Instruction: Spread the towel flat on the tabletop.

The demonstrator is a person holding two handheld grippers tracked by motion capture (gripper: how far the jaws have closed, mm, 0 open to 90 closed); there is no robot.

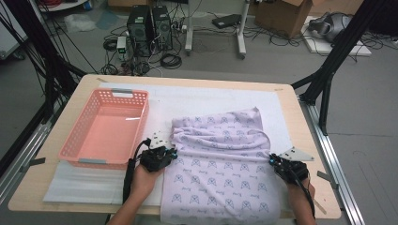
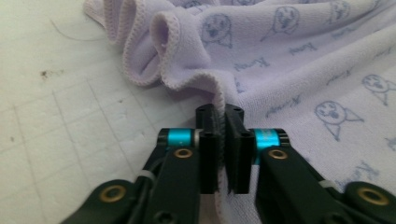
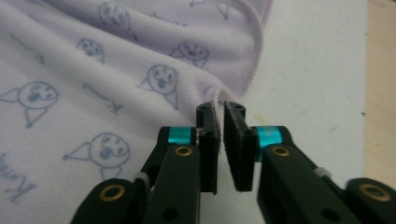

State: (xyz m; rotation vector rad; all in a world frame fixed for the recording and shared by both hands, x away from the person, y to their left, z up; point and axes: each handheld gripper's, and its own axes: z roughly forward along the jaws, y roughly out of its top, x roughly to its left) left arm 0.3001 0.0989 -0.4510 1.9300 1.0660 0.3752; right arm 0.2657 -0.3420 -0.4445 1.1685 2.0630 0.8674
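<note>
Both grippers pinching the lilac towel's edges

I have the left gripper (image 1: 165, 151) clamped on the lilac towel (image 1: 220, 164) hem beside the pink basket (image 1: 75, 140) — right gripper (image 1: 276, 160) nipping the opposite hem; towel lies part-folded on the table (image 1: 291, 101).

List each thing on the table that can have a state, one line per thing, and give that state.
Lilac towel: spread flat, far part folded back and rumpled, near end hanging over the table edge.
Pink basket: upright, empty.
Left gripper: shut on the towel's left edge.
Right gripper: shut on the towel's right edge.
White mat: lying flat under the towel and the basket.
</note>
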